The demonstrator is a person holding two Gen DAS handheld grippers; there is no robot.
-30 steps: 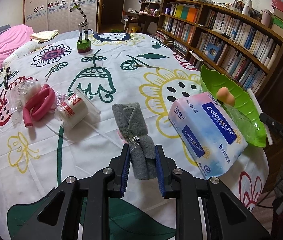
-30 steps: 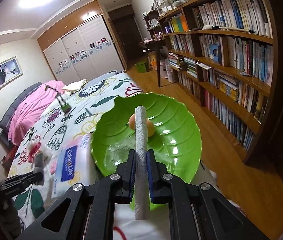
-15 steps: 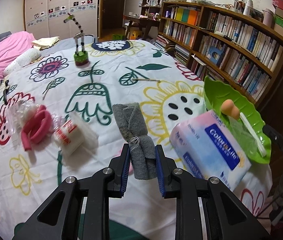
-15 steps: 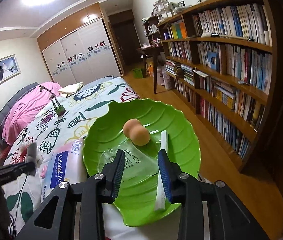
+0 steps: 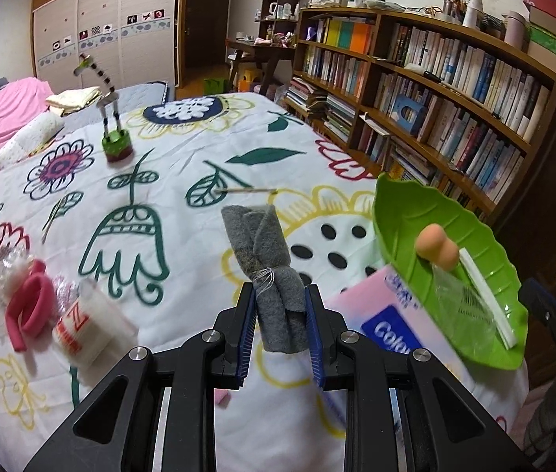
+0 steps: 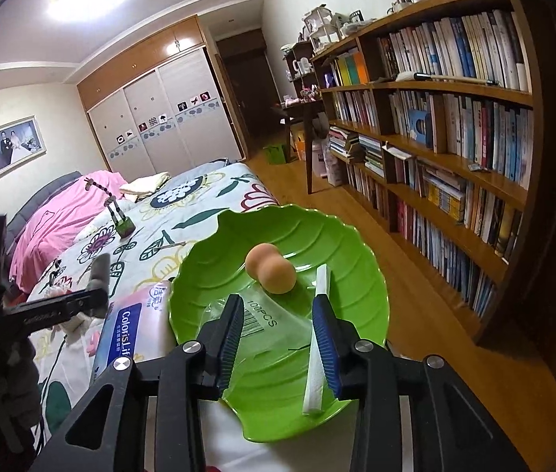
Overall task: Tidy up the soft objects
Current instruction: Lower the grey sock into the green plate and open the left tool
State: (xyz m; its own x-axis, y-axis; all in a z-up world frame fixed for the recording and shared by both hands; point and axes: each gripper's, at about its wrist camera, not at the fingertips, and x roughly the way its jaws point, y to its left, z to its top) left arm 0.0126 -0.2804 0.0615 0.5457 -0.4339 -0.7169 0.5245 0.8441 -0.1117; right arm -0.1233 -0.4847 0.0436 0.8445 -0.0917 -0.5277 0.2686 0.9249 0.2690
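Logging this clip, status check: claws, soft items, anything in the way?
Left claw shut on grey cloth roll, lifted over the bed. Right claw open above green leaf plate; white roll and peach sponge inside. Tissue pack beside plate.

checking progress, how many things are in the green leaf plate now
3 in the green leaf plate: an orange sponge mid-plate, a white stick along its right side, and a clear plastic bag lying flat nearer the camera.

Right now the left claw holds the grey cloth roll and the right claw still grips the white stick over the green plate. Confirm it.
Not quite. The right claw is open; the white stick lies on the green plate, per the right wrist view. The left claw does hold the grey cloth roll.
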